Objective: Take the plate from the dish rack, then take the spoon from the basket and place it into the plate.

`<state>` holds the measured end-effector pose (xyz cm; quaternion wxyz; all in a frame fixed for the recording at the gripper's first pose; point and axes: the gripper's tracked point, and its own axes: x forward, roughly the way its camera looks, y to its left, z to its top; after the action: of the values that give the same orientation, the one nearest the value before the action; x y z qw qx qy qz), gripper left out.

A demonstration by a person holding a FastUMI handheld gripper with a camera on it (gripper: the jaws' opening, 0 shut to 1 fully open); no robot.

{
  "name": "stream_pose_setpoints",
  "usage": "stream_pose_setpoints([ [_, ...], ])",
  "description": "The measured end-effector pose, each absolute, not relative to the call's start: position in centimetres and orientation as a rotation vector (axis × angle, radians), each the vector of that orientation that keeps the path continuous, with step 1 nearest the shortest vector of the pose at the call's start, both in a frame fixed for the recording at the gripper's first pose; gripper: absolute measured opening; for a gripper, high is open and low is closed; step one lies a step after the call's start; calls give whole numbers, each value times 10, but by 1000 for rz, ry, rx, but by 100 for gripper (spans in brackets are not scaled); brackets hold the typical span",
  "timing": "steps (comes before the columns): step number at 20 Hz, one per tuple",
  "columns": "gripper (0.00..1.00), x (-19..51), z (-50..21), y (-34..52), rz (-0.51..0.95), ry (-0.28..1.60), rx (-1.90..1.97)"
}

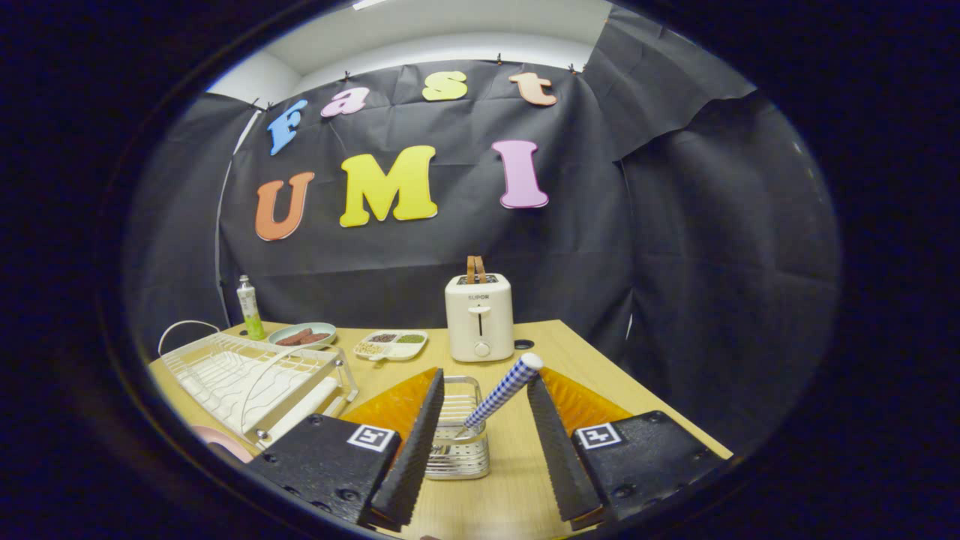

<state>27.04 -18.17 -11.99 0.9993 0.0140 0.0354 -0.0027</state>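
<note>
We hover gripper [480,442] spread wide, lower centre frame; we line fingers around spoon [501,392] handle above basket [459,442], descend gently.

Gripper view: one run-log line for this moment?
gripper: open, fingers either side of spoon handle | spoon: upright-tilted in basket | plate: out of dish rack, beside it

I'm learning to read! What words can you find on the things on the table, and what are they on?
"SUPOR": on the front of the toaster.
Tube label: too small to read.
Squares on the gripper: patterns, no words. Its open fingers flank the spoon standing in the basket.
</note>
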Motion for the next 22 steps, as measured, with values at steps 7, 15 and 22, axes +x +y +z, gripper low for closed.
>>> stream_pose_setpoints([
  [7,25,294,-120,-158,73,130,84],
  [15,14,277,-83,-140,54,8,74],
  [22,14,234,-15,-126,10,-86,35],
])
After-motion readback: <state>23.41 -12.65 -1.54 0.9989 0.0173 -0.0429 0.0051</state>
